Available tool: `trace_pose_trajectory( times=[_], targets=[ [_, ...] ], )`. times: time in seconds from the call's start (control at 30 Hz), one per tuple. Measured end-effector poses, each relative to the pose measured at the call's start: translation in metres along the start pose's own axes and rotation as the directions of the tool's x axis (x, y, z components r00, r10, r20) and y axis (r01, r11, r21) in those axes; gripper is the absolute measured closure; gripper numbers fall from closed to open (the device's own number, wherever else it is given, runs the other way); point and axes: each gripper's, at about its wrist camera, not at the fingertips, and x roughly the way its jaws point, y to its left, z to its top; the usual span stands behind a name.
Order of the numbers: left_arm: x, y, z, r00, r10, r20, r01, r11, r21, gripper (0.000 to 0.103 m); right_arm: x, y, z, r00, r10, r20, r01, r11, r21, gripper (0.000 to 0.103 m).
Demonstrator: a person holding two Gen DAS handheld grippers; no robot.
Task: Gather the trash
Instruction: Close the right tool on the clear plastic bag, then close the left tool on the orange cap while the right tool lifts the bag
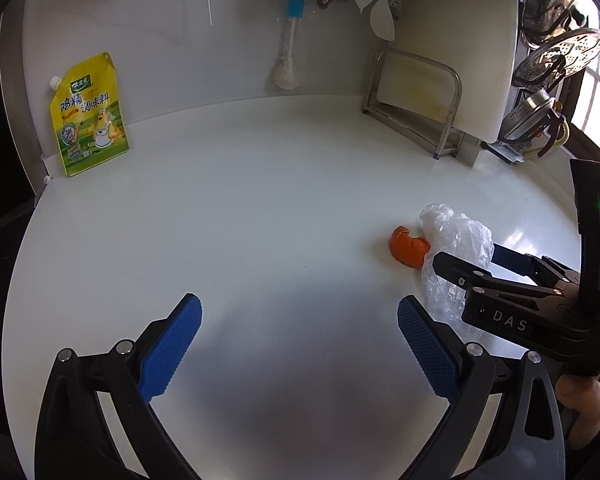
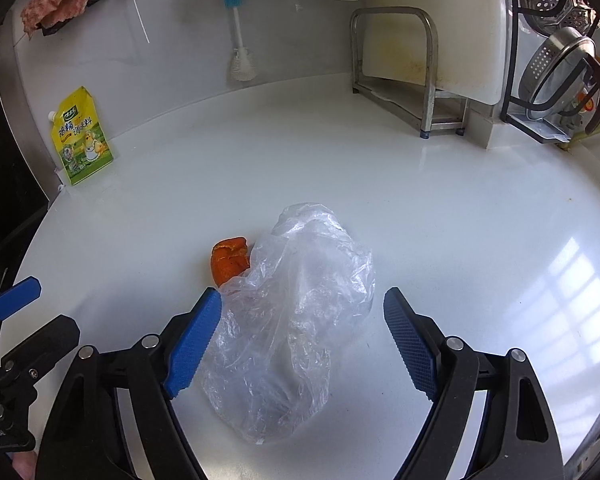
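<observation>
A crumpled clear plastic bag (image 2: pixel 296 312) lies on the white counter (image 2: pixel 440 220), with an orange peel (image 2: pixel 229 265) touching its left edge. My right gripper (image 2: pixel 302 312) is open, its blue pads on either side of the bag's near half. In the left wrist view the bag (image 1: pixel 456 248) and the peel (image 1: pixel 408 249) lie to the right, partly behind the right gripper (image 1: pixel 466 258). My left gripper (image 1: pixel 300 320) is open and empty over bare counter, left of the trash.
A yellow seasoning pouch (image 1: pixel 90 116) leans on the back wall at left. A bottle brush (image 1: pixel 288 52) hangs on the wall. A metal rack with a white cutting board (image 1: pixel 440 92) stands at back right, with steel strainers (image 1: pixel 556 56) beyond.
</observation>
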Motion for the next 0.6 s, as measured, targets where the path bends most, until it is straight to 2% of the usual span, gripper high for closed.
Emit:
trace_pose_trajectory(
  times=[0.07, 0.13, 0.23, 0.37, 0.6],
  targets=[
    [0.002, -0.003, 0.001, 1.000, 0.006, -0.004, -0.006, 1.000, 0.003, 0.006, 0.001, 0.001, 0.001, 1.000, -0.002, -0.003, 0.001, 1.000, -0.020, 0.042],
    [0.005, -0.007, 0.003, 1.000, 0.013, -0.008, -0.013, 1.000, 0.007, 0.006, 0.004, -0.001, 0.001, 1.000, 0.024, -0.020, -0.024, 1.000, -0.018, 0.067],
    [0.008, -0.015, 0.007, 1.000, 0.009, -0.017, -0.009, 1.000, 0.010, 0.006, 0.003, -0.011, 0.001, 0.997, 0.074, -0.025, -0.073, 0.997, 0.023, 0.085],
    [0.013, -0.031, 0.014, 1.000, 0.005, -0.007, -0.005, 1.000, 0.028, 0.006, -0.008, -0.031, 0.001, 0.994, 0.105, -0.002, -0.104, 0.992, 0.070, 0.089],
    [0.035, -0.057, 0.023, 0.999, -0.034, -0.041, 0.035, 0.999, 0.022, 0.006, -0.034, -0.082, -0.001, 0.994, 0.089, 0.063, -0.097, 0.986, 0.135, 0.090]
  ],
)
